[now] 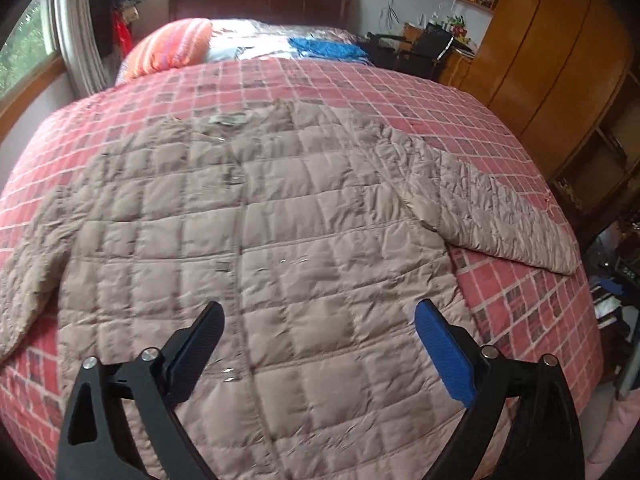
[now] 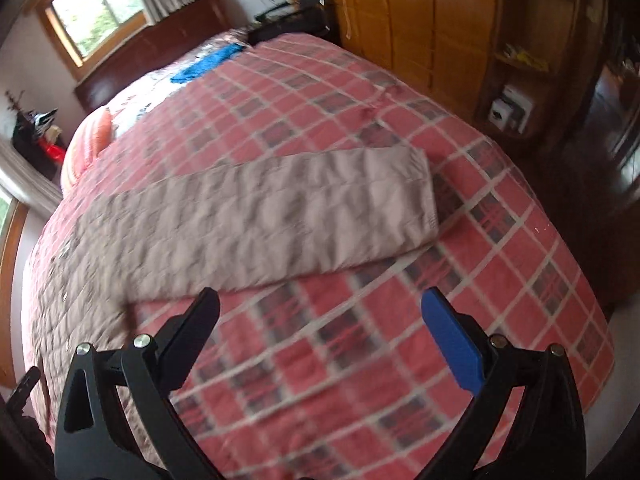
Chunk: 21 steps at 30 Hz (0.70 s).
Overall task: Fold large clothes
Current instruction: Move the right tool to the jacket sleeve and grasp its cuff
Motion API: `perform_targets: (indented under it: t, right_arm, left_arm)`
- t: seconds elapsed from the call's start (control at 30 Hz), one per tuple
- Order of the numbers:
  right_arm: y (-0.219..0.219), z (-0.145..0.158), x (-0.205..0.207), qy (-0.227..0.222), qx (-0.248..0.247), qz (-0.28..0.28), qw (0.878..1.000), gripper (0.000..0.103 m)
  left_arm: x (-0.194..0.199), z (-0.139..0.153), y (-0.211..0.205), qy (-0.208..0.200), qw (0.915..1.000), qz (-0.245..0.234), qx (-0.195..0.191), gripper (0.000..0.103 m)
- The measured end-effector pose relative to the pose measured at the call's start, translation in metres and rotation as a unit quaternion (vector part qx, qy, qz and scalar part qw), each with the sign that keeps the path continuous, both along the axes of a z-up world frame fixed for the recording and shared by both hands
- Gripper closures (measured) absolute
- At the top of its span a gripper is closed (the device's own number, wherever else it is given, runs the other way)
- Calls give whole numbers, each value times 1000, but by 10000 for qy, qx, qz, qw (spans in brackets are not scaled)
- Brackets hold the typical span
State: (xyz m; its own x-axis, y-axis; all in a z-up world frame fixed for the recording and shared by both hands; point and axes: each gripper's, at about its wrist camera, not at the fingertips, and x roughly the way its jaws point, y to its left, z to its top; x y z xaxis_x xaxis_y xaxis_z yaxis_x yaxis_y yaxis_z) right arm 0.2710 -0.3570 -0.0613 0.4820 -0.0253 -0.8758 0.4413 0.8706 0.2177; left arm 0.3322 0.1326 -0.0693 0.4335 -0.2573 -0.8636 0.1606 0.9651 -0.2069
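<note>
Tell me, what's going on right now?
Left claw open, empty, over the jacket. Right claw open, near the sleeve. Jacket flat on the bed, unfolded. Nothing in the way.

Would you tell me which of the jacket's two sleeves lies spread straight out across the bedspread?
The sleeve on the wardrobe side lies spread straight out; the window-side sleeve droops over the bed's edge.

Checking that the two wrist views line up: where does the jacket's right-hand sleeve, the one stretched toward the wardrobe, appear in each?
Left wrist: the sleeve runs from the quilted jacket toward the right edge, cuff at lower right.
Right wrist: the sleeve crosses the middle, cuff pointing right, above the open right gripper.
Shared landmark: the blue cloth near the headboard.
</note>
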Motion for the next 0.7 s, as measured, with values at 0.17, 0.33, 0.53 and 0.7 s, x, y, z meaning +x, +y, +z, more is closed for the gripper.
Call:
perform_targets:
  t: [0.17,0.33,0.53,0.7]
  right_arm:
    - [-58,-43,29,365,379,-240,9983,3]
    - [-84,-61,38,311,718,-436,9960,3]
    - [-88,-71,47,321,695,-236,9968,3]
    - [-86,-76,57,451,774,-275,9956,22]
  left_arm:
    - [51,-31,-33,442,9984,-140,-332,14]
    - [83,-55,-50,790,9944,-198,-670,24]
    - [103,-75,-47,1112,9876,-175,-1099,39]
    - [111,-95,-37,1444,9786,-52,-1466,61]
